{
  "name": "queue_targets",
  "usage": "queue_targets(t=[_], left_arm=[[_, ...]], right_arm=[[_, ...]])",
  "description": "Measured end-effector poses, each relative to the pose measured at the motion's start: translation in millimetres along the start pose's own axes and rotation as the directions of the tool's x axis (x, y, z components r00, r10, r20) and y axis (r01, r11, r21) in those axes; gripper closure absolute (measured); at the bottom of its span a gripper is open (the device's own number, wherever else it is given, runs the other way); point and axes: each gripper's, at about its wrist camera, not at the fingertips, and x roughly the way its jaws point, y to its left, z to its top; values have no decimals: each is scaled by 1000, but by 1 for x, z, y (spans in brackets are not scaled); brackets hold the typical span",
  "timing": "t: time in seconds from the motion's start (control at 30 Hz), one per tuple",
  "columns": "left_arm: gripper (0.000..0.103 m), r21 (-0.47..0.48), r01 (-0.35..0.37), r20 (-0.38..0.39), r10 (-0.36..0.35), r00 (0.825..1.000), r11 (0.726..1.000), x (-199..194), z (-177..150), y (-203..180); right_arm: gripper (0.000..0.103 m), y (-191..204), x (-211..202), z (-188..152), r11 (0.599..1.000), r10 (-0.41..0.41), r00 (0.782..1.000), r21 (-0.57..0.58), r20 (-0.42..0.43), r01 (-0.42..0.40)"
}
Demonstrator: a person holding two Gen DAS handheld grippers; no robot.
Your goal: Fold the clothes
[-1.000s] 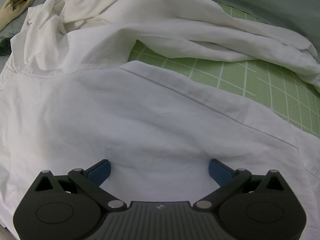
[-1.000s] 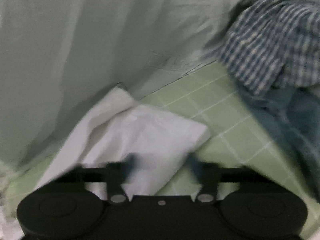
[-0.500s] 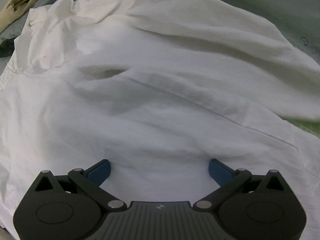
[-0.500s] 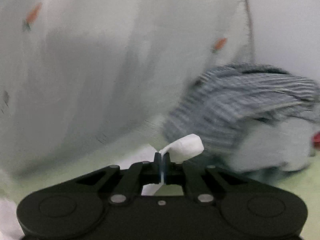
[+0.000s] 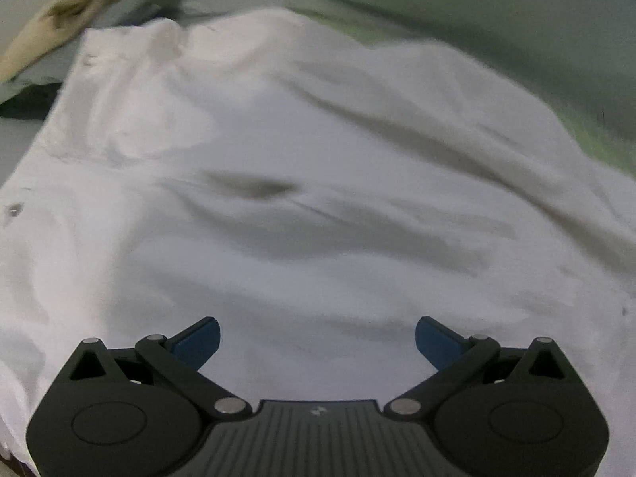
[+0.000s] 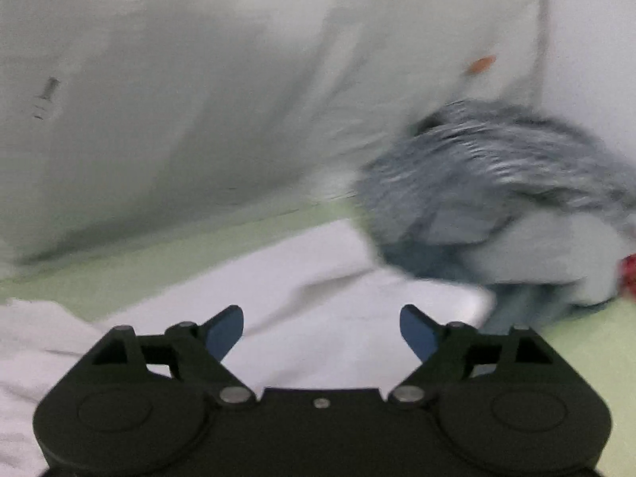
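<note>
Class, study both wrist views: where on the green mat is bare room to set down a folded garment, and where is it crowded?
Bare green mat runs between the white shirt and the pale back wall. The checked clothes pile crowds the right; the shirt covers the middle.

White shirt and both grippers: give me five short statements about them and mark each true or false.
1. The right gripper is clamped on the white shirt. False: its jaws stand apart after just opening, with nothing pinched.
2. The left gripper is open above the shirt. True.
3. A blue checked garment lies to the right in the right wrist view. True.
4. The mat under the clothes is red. False: it is green.
5. A beige cloth lies beyond the shirt, upper left in the left wrist view. True.
</note>
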Motion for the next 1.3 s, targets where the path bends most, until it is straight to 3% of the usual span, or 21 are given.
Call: queue_targets(t=[0.1, 0.2, 0.27, 0.43, 0.63, 0.7, 0.77, 0.83, 0.97, 1.1, 1.13, 1.17, 1.3], left_arm=[[0, -44, -32, 30, 33, 999, 999, -2, 15, 29], [0, -85, -60, 52, 64, 997, 995, 13, 40, 71], [0, -110, -67, 67, 74, 995, 992, 20, 54, 78], [0, -136, -94, 88, 106, 990, 986, 58, 125, 118], [0, -126, -133, 93, 145, 985, 983, 125, 186, 157], [0, -131, -134, 90, 147, 985, 982, 142, 199, 166], [0, -144, -133, 81, 145, 986, 981, 154, 205, 168], [0, -153, -136, 71, 148, 986, 979, 164, 212, 181], [0, -176, -126, 59, 138, 989, 976, 175, 220, 207], [0, -206, -114, 55, 128, 990, 972, 185, 229, 237], [0, -208, -116, 56, 130, 990, 971, 186, 230, 241], [0, -210, -119, 56, 133, 990, 970, 187, 233, 246], [0, -223, -126, 64, 144, 988, 966, 189, 242, 266]], right_arm=[[18, 24, 26, -4, 988, 106, 992, 118, -67, -98], [23, 46, 55, -10, 977, 122, 984, 190, -131, -96], [24, 55, 72, -13, 973, 75, 984, 228, -163, -36], [24, 64, 97, -13, 949, -75, 977, 287, -199, 132], [22, 73, 111, -5, 910, -241, 948, 289, -209, 296], [36, 74, 113, -4, 905, -253, 951, 305, -176, 297], [90, 72, 120, 1, 913, -240, 958, 301, -155, 277], [101, 70, 123, 8, 913, -220, 966, 320, -139, 254], [101, 81, 137, 52, 940, -157, 987, 302, -29, 158], [97, 111, 154, 112, 971, -85, 990, 231, 109, 58], [85, 115, 161, 122, 974, -33, 993, 225, 110, 8], [62, 118, 170, 130, 976, 33, 995, 213, 98, -53], [38, 126, 166, 117, 991, 58, 997, 120, 52, -64]])
